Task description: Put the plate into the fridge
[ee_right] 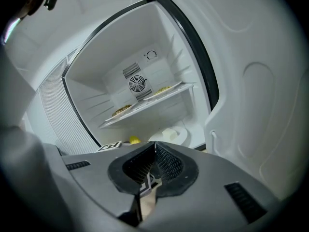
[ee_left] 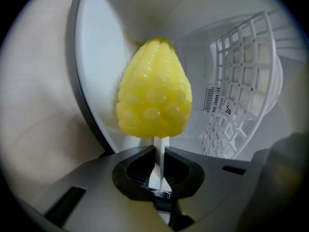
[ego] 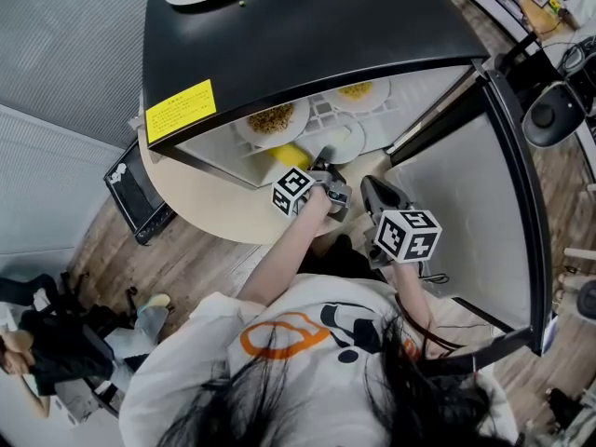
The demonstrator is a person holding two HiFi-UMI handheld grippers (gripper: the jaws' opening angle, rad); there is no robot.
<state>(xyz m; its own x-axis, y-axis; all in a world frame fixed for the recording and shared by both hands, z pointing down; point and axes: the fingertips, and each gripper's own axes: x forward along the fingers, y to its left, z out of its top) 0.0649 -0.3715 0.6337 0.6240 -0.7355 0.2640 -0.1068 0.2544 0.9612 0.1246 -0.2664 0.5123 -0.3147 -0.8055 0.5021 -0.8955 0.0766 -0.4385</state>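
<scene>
Plate [ee_left: 160, 145] is being pinched by its thin white rim in the L gripper [ee_left: 159, 162], w/ the jaws being pressed tight on it and only the edge showing in the left gripper view. A yellow corn cob [ee_left: 154, 88] is being carried just beyond the jaws, apparently on the plate. In the head view the load is being held at the mouth of the fridge [ego: 307, 26], at the lower compartment under the wire shelf [ee_left: 241, 81]. It is judged as not yet set down. R gripper [ee_right: 155, 149] is being held back near the open door [ego: 466, 203], jaws pressed together w/ nothing between them.

Risks, as judged:
- Rim is being gripped narrowly, so the plate could be levered down by the cob's weight & droop or slip.
- If the plate is being tilted on entry, the cob could roll off, being round w/ nothing retaining it.
- Room under the shelf looks tight, so the cob or gripper could be knocked on the shelf edge.
- Another plate [ee_right: 175, 134] is already lying on the fridge floor, so the incoming one could be pushed into it or landed half on its rim.
- Door isn't being held, so it could swing in on the arm.
</scene>
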